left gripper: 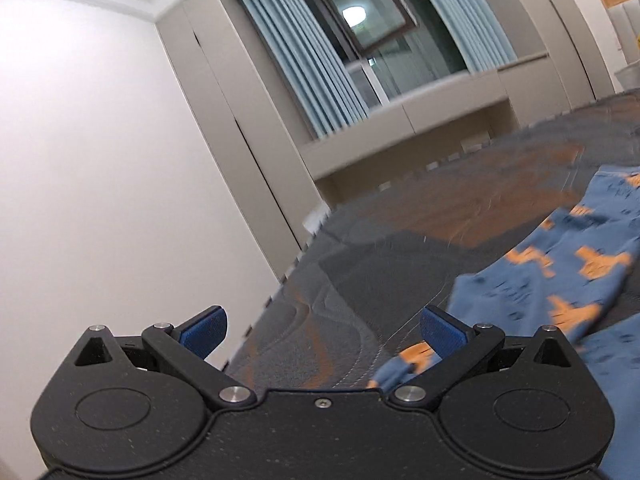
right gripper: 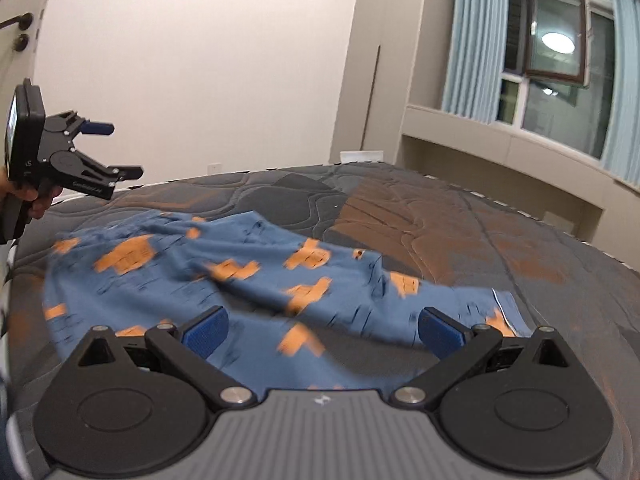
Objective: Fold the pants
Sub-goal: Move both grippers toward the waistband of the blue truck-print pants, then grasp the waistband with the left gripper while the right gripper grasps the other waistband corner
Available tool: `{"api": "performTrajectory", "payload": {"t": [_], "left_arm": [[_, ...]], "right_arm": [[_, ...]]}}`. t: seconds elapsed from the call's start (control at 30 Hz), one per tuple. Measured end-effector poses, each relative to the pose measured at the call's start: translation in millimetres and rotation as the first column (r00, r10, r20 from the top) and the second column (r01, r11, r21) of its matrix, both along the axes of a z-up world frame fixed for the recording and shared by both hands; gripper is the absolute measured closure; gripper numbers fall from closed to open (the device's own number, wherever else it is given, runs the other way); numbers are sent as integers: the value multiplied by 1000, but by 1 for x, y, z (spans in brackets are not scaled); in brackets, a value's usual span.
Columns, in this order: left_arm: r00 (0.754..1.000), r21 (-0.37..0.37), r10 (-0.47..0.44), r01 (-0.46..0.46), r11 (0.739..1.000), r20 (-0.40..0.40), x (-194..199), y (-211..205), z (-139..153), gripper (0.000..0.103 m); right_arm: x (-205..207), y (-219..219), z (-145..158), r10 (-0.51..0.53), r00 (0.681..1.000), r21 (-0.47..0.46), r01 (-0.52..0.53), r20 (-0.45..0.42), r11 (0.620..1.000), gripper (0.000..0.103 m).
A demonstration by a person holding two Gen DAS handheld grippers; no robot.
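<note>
Pants lie crumpled on the bed, both jaws wide open and empty

The blue pants (right gripper: 224, 280) with orange patches are soft, wrinkled cloth on the quilted grey and orange mattress (right gripper: 420, 216). The right gripper (right gripper: 322, 330) hangs just above the pants; the left gripper (right gripper: 116, 152) is lifted beside their far edge. I think a grasp could take only one layer, because the folds are bunched, so the fold may become uneven
</note>
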State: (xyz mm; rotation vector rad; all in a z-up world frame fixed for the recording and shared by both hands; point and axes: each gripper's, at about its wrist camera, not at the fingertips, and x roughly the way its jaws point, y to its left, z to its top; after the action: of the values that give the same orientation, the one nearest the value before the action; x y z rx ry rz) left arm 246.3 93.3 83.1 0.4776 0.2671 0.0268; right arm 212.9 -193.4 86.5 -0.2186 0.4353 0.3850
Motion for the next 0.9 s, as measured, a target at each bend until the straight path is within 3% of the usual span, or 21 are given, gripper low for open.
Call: {"api": "performTrajectory", "payload": {"t": [0.1, 0.2, 0.4, 0.57, 0.63, 0.7, 0.73, 0.77, 0.83, 0.9], "left_arm": [[994, -44, -40, 35, 998, -102, 44, 21, -8, 0], [969, -102, -110, 90, 991, -222, 79, 34, -28, 1], [901, -170, -220, 167, 971, -374, 123, 43, -55, 7], [847, -207, -260, 181, 961, -465, 145, 46, -61, 28], [812, -236, -297, 201, 951, -503, 148, 46, -61, 40], [774, -251, -322, 216, 944, -545, 149, 43, -62, 58], [764, -253, -324, 215, 943, -558, 149, 42, -62, 71], [764, -258, -321, 207, 944, -560, 149, 42, -62, 87], [769, -261, -303, 182, 948, -563, 149, 40, -62, 102], [794, -252, -253, 130, 959, -552, 145, 39, -62, 103]], "right_arm": [[58, -10, 2, 49, 997, 42, -47, -52, 998, 0], [119, -9, -7, 101, 990, 37, -98, -95, 994, 2], [215, 20, -36, 205, 962, -15, -211, -181, 977, 24], [270, 47, -54, 277, 927, -60, -301, -251, 952, 29], [282, 52, -62, 297, 911, -65, -328, -288, 943, 33], [286, 57, -67, 300, 899, -99, -347, -320, 933, 46], [287, 59, -70, 292, 899, -116, -345, -325, 932, 64], [287, 60, -73, 278, 901, -130, -336, -334, 933, 78], [284, 60, -75, 274, 901, -127, -332, -337, 935, 88], [278, 61, -74, 280, 905, -137, -337, -321, 931, 94]]}}
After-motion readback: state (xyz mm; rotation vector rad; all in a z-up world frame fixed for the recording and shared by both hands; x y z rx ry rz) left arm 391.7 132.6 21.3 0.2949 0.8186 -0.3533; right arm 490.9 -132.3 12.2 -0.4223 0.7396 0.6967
